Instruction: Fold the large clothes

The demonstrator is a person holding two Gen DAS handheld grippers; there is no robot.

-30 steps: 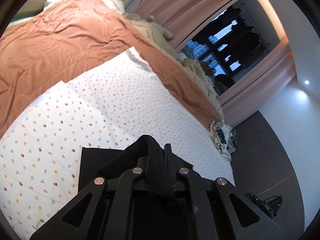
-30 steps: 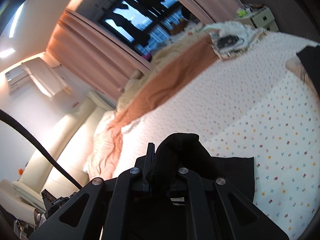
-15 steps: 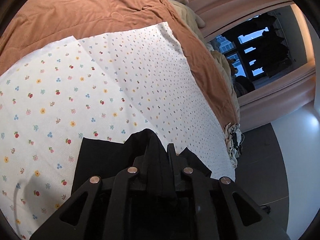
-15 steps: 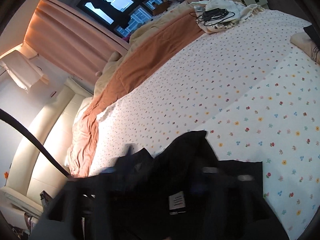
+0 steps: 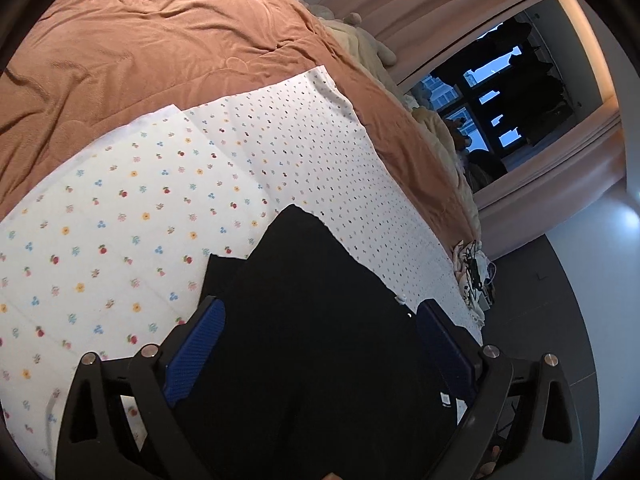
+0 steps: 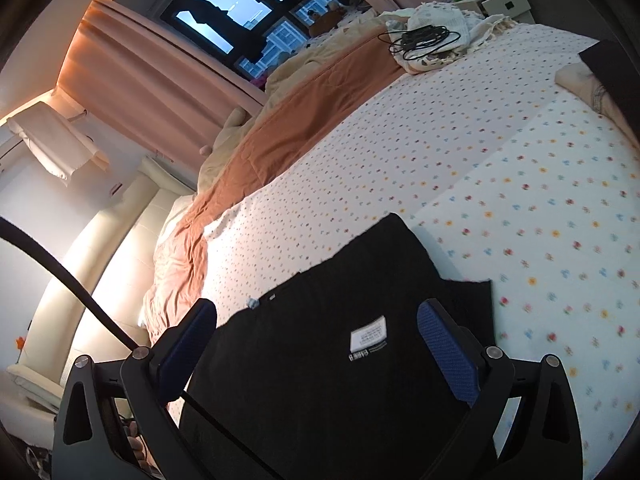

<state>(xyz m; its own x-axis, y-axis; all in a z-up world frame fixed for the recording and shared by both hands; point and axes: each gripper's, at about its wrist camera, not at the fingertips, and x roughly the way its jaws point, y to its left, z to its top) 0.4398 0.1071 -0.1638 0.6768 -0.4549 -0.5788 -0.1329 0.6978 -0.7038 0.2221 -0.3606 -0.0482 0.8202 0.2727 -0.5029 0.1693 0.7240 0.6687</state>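
A black garment (image 5: 304, 360) lies flat on the flower-print sheet (image 5: 120, 240) of the bed, near its front edge. My left gripper (image 5: 320, 306) hovers over it, jaws opening; the blue pads (image 5: 196, 344) stand wide on either side and do not press the cloth. In the right wrist view the same garment (image 6: 340, 280) shows a white care label (image 6: 368, 334). My right gripper (image 6: 318, 308) is also opening above it, its pads (image 6: 448, 352) clear of the fabric.
An orange blanket (image 5: 160, 40) covers the far part of the bed. A bundle of black cables on a pale cloth (image 6: 424, 40) sits at a bed corner beside a nightstand (image 6: 504, 0). Pink curtains (image 6: 160, 80) frame a dark window. A black cord (image 6: 60, 264) crosses at left.
Both grippers were shut on bunched black cloth; now both stand wide apart and the garment has dropped flat onto the sheet. The left view has sunk toward the bed.
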